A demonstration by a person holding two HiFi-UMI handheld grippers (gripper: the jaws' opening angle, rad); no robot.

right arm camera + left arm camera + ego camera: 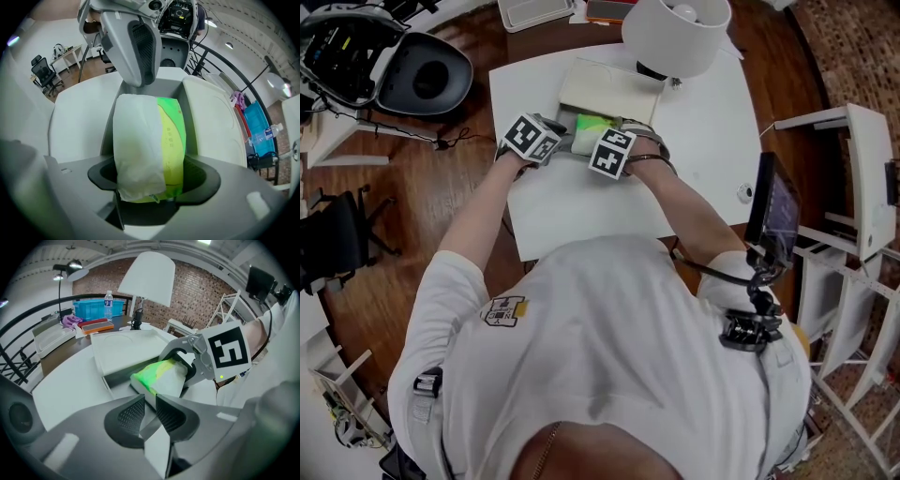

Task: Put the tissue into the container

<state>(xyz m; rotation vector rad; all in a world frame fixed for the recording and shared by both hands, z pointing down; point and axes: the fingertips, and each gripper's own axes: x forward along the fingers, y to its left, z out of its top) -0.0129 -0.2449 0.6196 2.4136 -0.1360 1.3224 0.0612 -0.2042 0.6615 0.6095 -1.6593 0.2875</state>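
Note:
A green and white tissue pack [150, 145] is clamped between the pads of my right gripper [150, 180], which points steeply down. The pack hangs partly inside a white container [173, 86] whose lid [211, 122] lies open beside it. In the head view the pack [592, 127] shows between the two marker cubes, right gripper [605, 141] beside left gripper [546, 142]. My left gripper [150, 411] has its jaws closed on the thin near wall of the container [117, 380]. From there the pack [157, 376] and the right gripper [187, 362] appear just beyond.
A white lamp [675, 33] stands behind the container on the white table [581, 216]. A screen on a stand [773, 211] and a white rack [862, 178] are at the right. A blue bin [91, 310], a water bottle [108, 303] and a tray [51, 336] sit farther back.

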